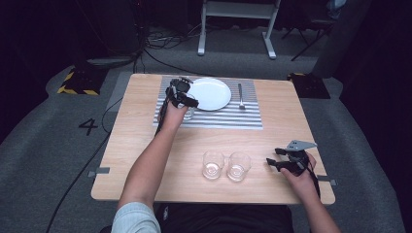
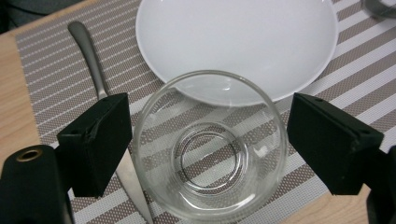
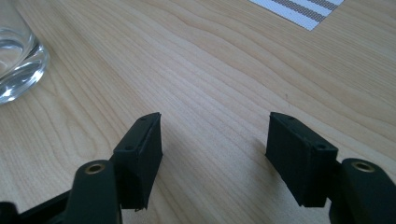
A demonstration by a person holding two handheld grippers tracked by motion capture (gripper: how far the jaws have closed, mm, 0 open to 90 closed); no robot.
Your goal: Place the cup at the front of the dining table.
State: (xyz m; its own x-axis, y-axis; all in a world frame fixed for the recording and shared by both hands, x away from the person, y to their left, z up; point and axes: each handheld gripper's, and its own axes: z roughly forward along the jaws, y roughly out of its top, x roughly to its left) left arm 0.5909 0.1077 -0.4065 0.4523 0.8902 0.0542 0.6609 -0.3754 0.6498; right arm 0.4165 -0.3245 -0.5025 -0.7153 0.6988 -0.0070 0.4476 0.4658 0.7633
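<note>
Left hand-held gripper (image 2: pixel 205 140): jaws apart, one on each side of a glass (image 2: pixel 208 149), pads not pressing on it.
Left arm: stretched forward over the worktop (image 1: pixel 145 145), hand above the striped mat (image 1: pixel 243 116).
Glass: upright on the mat, just beside the white plate (image 2: pixel 238 42); a knife (image 2: pixel 100 88) lies at its other side.
Right hand-held gripper (image 3: pixel 215 154): jaws wide, nothing between them, low over bare wood.
Right hand (image 1: pixel 301 177): near the front edge, beside two glasses (image 1: pixel 226 166).
</note>
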